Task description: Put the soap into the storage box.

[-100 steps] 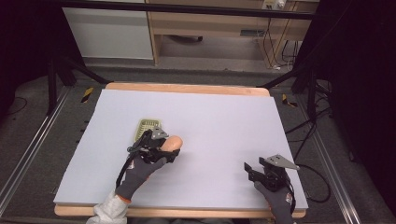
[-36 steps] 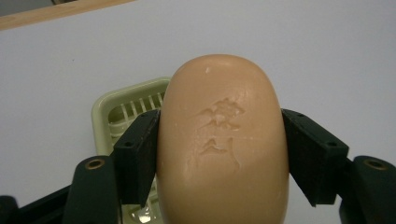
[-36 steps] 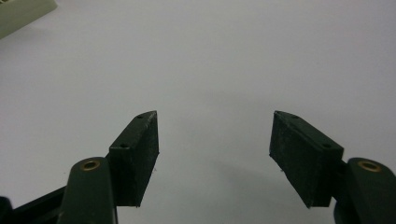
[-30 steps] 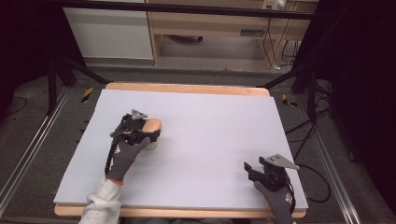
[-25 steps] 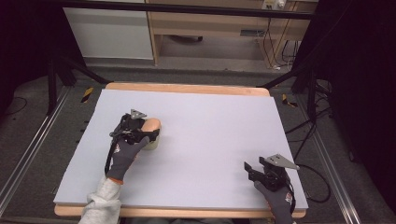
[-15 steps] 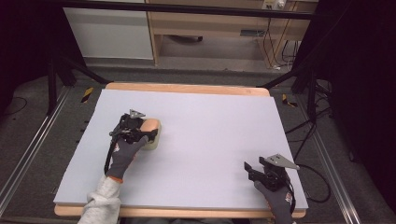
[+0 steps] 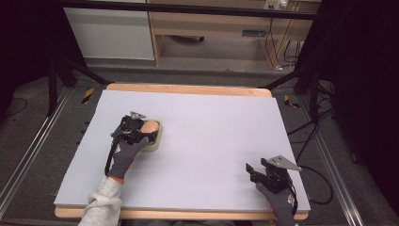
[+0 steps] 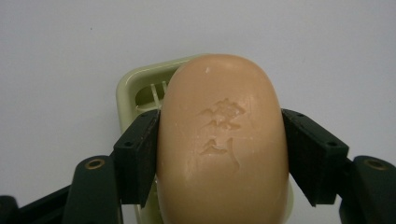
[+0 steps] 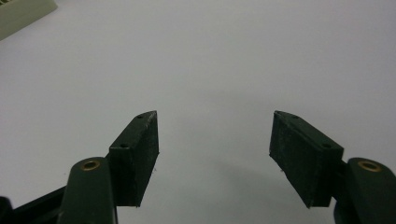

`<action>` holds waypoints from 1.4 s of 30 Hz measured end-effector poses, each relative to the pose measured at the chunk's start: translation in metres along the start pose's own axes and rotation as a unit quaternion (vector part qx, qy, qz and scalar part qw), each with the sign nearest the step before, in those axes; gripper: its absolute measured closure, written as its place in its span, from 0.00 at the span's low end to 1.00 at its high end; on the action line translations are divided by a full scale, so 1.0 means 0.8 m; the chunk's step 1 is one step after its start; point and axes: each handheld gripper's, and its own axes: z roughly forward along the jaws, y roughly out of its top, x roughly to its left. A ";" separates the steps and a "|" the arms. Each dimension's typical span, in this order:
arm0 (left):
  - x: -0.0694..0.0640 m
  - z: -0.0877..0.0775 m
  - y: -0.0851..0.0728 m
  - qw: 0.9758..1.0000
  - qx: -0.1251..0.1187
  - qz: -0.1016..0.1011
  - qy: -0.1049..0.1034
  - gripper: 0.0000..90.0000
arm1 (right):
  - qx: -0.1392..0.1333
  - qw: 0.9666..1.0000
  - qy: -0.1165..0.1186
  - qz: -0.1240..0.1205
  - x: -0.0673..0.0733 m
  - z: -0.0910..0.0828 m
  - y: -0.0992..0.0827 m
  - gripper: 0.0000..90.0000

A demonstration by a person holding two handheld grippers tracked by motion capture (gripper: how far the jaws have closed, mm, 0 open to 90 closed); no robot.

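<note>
One peach oval soap bar (image 8: 223, 140), stamped | left tongs (image 8: 223, 154) clamp it | right tongs (image 9: 215, 158) wide

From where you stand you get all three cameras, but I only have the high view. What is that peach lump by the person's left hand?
Observer: A bar of soap. The left gripper view shows characters stamped into its top face.
Operator: Is it held, or just lying there?
Observer: Held. The left gripper has one black jaw pressed against each long side of the bar.
Operator: And the pale thing under it?
Observer: A light green soap dish with a slotted floor; the soap covers most of it.
Operator: What about the other hand?
Observer: The right gripper has its jaws spread wide apart, with bare table between them.
</note>
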 end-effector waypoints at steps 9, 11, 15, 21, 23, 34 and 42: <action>0.004 0.005 -0.002 1.000 0.002 -0.005 0.005 0.36 | 0.000 1.000 0.000 0.000 0.000 0.000 0.000 0.37; 0.004 0.007 -0.002 1.000 0.003 -0.004 0.005 0.36 | 0.001 1.000 0.000 0.000 0.000 0.000 0.000 0.37; 0.004 0.010 -0.003 1.000 0.007 -0.004 0.007 0.36 | 0.001 1.000 0.000 -0.001 0.000 0.000 0.000 0.37; 0.002 0.014 -0.004 1.000 0.011 -0.002 0.009 0.36 | 0.002 1.000 0.001 -0.001 0.000 0.001 0.000 0.37; 0.002 0.016 -0.004 1.000 0.011 -0.003 0.009 0.35 | 0.002 1.000 0.000 -0.001 0.000 0.001 0.000 0.37; 0.004 0.019 -0.005 1.000 0.013 -0.007 0.015 0.35 | 0.002 1.000 0.000 -0.001 0.000 0.001 0.000 0.36; 0.003 0.018 -0.005 1.000 0.015 -0.005 0.016 0.35 | 0.002 1.000 -0.001 -0.002 0.001 0.001 0.000 0.36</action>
